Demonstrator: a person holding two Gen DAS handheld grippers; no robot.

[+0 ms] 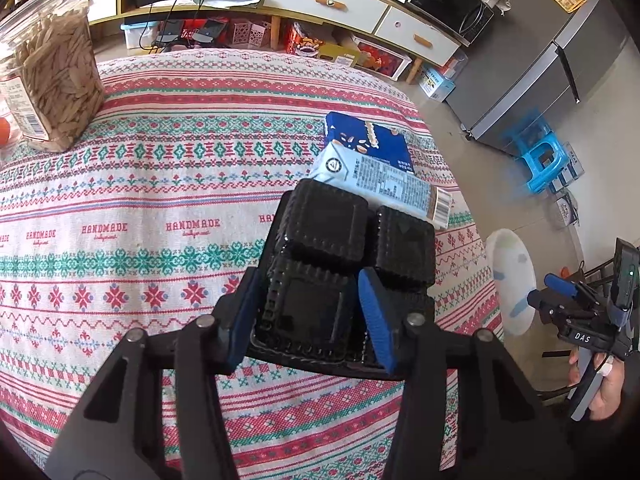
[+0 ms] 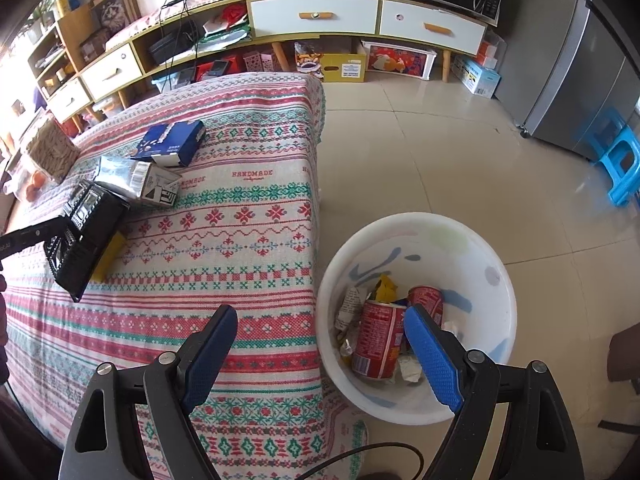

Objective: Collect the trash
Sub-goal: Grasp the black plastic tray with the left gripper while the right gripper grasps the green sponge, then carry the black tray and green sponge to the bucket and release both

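Note:
My left gripper [image 1: 310, 300] is shut on a black plastic compartment tray [image 1: 332, 236] and holds it above the patterned tablecloth [image 1: 140, 208]; the tray also shows in the right wrist view [image 2: 86, 232]. Beyond it lie a light blue carton [image 1: 384, 184] and a dark blue box [image 1: 368, 138]. My right gripper [image 2: 320, 344] is open and empty, above the table's edge and the white bin [image 2: 500, 280], which holds red cans [image 2: 378, 340] and crumpled wrappers.
A clear jar of seeds [image 1: 52, 80] stands at the table's far left. A yellow item [image 2: 108, 256] lies under the tray. A blue stool [image 2: 622, 164], a grey fridge [image 2: 580, 80] and a low cabinet [image 2: 320, 16] stand across the tiled floor.

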